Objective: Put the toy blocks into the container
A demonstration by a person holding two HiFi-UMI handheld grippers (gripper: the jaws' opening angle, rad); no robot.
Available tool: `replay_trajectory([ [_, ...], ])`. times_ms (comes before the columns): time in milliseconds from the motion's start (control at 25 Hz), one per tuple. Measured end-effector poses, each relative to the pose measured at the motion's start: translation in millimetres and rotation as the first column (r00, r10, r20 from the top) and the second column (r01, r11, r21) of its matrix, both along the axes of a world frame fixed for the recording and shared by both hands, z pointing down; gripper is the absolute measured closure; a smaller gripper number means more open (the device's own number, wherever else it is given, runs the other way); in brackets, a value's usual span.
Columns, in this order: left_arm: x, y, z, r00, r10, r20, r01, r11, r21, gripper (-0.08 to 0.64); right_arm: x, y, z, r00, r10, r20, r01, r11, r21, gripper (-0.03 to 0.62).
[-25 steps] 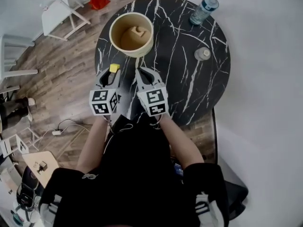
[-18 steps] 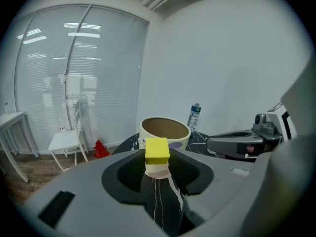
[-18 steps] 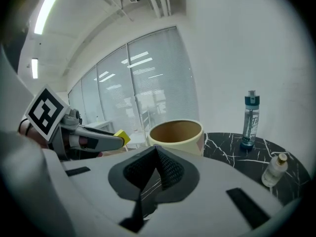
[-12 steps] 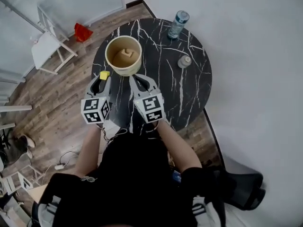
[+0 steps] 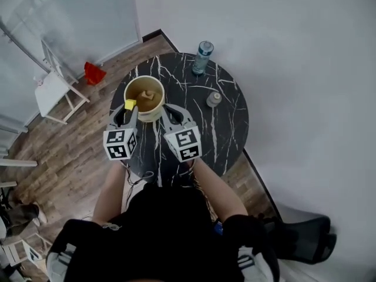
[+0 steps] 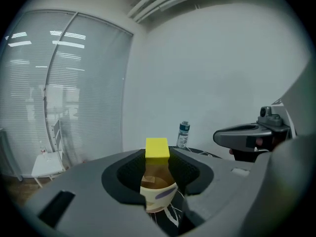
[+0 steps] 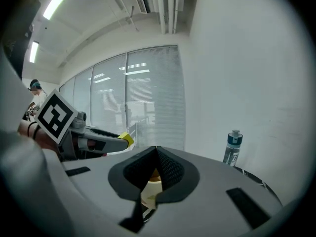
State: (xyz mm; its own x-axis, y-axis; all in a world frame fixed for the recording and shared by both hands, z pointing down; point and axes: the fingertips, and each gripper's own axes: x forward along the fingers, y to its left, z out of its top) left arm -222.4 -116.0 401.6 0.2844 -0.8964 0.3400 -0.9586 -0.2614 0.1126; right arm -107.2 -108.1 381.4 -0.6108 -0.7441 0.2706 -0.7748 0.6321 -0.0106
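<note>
Left claw (image 5: 130,106) clamped on yellow block (image 6: 157,148), block pinched at the very tips with its top poking above the pads

Right claw (image 7: 156,153) has its tips together with nothing between them

Head view: both claws side by side at the near edge of the container (image 5: 150,116), left one at its left rim, right one at its right side; both are off the desk (image 5: 226,137)

Yellow block overlaps the container's left rim from above; can't tell if it touches the rim

Left gripper view: container's tan inside and pale wall show through the gap under the block, so the block sits over or in front of the opening

Container is a pale round tub, upright on the left part of the round black marbled desk; one tan wooden block (image 5: 148,94) lies inside on the bottom

Water bottle (image 5: 202,56) stands upright at the far edge of the desk, well apart from the container

Small lidded jar (image 5: 214,98) on the desk between bottle and near-right edge, apart from both claws

White chair (image 5: 53,91) and a red object (image 5: 94,73) on the wood floor (image 5: 70,157) left of the desk

Person's arms reach to both claws from the bottom of the head view
</note>
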Motion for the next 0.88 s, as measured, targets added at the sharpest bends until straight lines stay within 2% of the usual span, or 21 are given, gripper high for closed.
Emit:
replay_trajectory([
  [560,29,-43,58,0.998,0.042,0.048,-0.036,0.991,-0.132,0.417,51,-12,13,0.996,0.086,-0.015,-0.087,0.995,-0.050,0.595],
  [880,33,-37,38,0.999,0.042,0.034,-0.039,0.996,-0.086,0.416,55,-15,11,0.996,0.091,0.002,-0.090,0.995,-0.051,0.595],
])
